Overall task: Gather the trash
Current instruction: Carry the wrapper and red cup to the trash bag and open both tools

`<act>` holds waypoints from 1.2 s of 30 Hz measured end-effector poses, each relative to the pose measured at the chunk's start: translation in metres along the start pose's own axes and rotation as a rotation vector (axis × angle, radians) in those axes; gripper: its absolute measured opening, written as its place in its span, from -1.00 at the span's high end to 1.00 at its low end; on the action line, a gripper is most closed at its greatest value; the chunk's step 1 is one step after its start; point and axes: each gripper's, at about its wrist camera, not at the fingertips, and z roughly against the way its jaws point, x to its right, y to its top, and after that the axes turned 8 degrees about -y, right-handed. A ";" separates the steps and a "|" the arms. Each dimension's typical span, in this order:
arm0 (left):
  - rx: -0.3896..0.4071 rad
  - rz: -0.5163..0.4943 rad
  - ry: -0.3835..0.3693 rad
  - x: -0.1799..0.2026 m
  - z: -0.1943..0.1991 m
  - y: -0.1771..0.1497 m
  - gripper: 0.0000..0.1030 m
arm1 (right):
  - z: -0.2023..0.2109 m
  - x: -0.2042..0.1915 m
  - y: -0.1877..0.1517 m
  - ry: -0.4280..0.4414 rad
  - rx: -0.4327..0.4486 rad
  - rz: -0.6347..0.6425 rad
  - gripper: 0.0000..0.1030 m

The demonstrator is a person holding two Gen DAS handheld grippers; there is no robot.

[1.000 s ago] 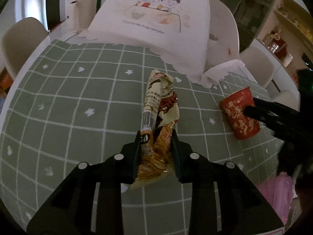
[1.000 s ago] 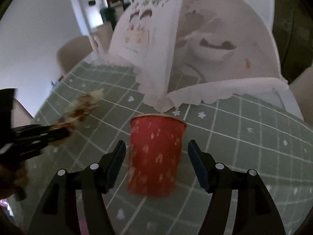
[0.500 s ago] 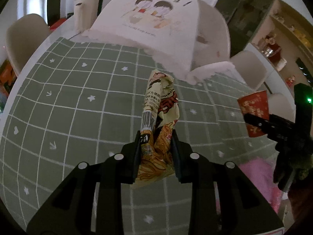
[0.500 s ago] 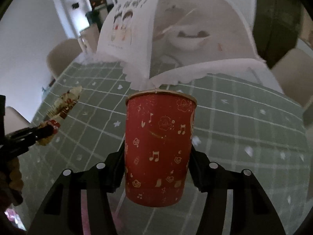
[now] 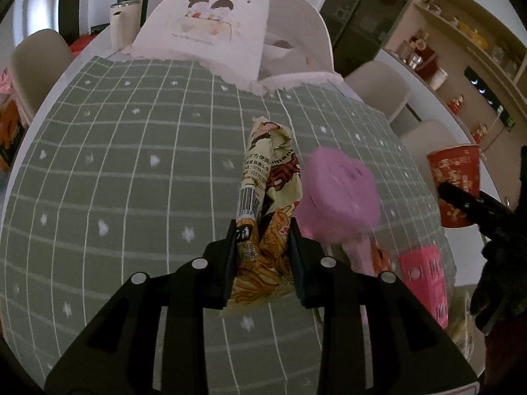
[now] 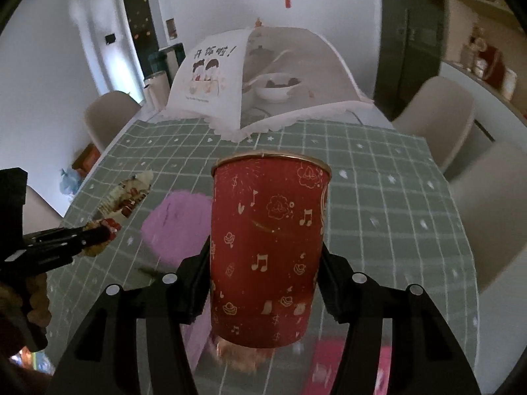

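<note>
Black plastic left tongs [image 5: 262,240], left wrist view: closed on a crumpled yellow-and-cream printed snack wrapper [image 5: 268,197], gripped at its lower part, the barcoded upper end standing free above the fingertips. Wrapper held clear above the counter [image 5: 115,181], which carries a grey-green cloth with a white grid and small white flowers. Blurred pink bag-like mass [image 5: 339,197] just right of the wrapper, near the counter's edge; what it is cannot be told. White mesh food cover with cartoon print [image 5: 210,23] at the far end. Red paper cup with gold print [image 5: 456,186] at far right, held by the right tongs [image 5: 461,199].

Right wrist view: right tongs [image 6: 265,260] clamped on the red paper cup [image 6: 266,247], one finger on each side of its wall, having just closed onto it; cup upright, rim up, lifted off the counter [image 6: 378,197]. Left tongs [image 6: 98,230] at left edge with the wrapper [image 6: 126,194] pinched. Pink mass [image 6: 174,220] between the two. Food cover [image 6: 263,79] beyond, a white bowl [image 6: 278,87] under it. Beige chairs [image 6: 434,108] around the counter.
</note>
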 end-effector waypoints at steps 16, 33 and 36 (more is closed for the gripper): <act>-0.033 -0.046 0.007 0.082 0.035 -0.094 0.46 | 0.082 0.027 -0.114 0.010 -0.021 -0.094 -0.03; -0.045 -0.194 -0.080 0.232 0.029 -0.155 0.46 | 0.173 0.133 -0.207 -0.088 0.042 -0.177 -0.03; -0.065 -0.217 -0.123 0.257 0.019 -0.168 0.46 | 0.188 0.156 -0.230 -0.122 0.044 -0.208 -0.03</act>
